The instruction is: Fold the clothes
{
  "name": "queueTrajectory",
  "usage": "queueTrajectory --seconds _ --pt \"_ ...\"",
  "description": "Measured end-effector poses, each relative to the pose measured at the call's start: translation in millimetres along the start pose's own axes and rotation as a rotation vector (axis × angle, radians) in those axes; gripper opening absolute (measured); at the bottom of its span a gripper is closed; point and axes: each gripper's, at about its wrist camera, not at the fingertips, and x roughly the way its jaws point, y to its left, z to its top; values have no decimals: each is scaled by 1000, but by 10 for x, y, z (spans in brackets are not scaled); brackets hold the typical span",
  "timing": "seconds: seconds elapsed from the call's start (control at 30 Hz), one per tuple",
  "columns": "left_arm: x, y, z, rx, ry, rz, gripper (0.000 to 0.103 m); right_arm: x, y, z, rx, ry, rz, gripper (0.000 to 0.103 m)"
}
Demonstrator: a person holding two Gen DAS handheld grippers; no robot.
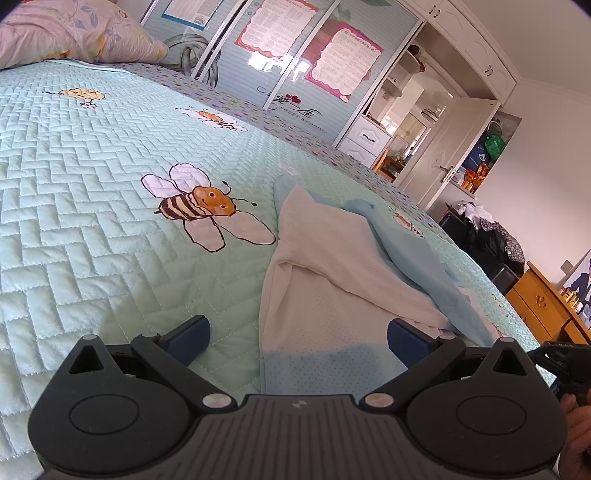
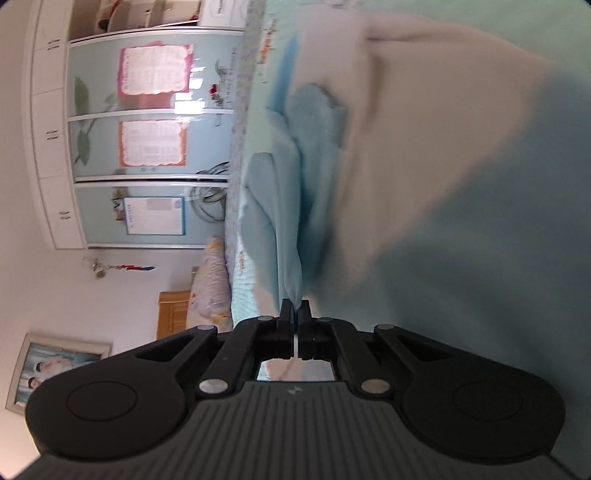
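- a pale blue garment [image 1: 332, 258] with a white mesh lining lies on a quilted mint bedspread [image 1: 92, 221], toward the bed's right-hand edge as the left wrist view shows it, just beside an embroidered bee [image 1: 199, 206].
- the left gripper [image 1: 299, 339] hovers low over the garment's near end, its blue-padded fingers [image 1: 192, 338] spread wide and grasping nothing; one pad sits over bare bedspread, the other over the white lining.
- the right gripper [image 2: 295, 308] is rolled onto its side and clenched on a thin blue edge of the garment, which rises in a ridge of folds away from the pinch.
- progress, as a judgement: the fold looks early to midway. the lining is turned outward and lies across the blue shell in a loose diagonal flap, and the far blue part is bunched rather than flat. no neat rectangle has formed; flattening and further folds appear to remain.
- the garment's long axis runs from the near edge of the bed, by the grippers, away toward the wardrobe [image 1: 288, 55] side, and it narrows toward the far end.
- which end is collar or hem cannot be told from either view; the right wrist view is blurred across most of the cloth.
- a floral pillow [image 1: 74, 33] rests at the bed's far left corner.
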Motion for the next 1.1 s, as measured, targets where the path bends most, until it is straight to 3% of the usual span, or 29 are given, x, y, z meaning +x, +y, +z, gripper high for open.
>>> queueTrajectory --seconds 0.17,0.23,0.37,0.47,0.6,0.73,0.93,1.1 --pt "7 7 0 -1 0 -1 102 -40 245 -82 -48 -40 42 4" --pt "11 10 -4 0 0 -1 102 -121 319 -86 -59 -96 -25 11" --pt "24 9 -6 3 1 2 102 -281 587 -254 -178 -200 -133 40" --pt "31 4 -6 7 2 6 102 -123 826 -406 -304 -171 -121 49" --pt "30 22 8 3 2 4 102 533 1002 -361 -270 -59 -67 50" --pt "19 24 15 3 2 4 102 1148 969 -261 -173 -33 -82 49" --pt "19 13 18 2 2 5 102 1414 729 -321 -26 -117 -104 49" --pt "16 -5 11 6 3 9 102 1403 566 -256 75 -175 -59 42"
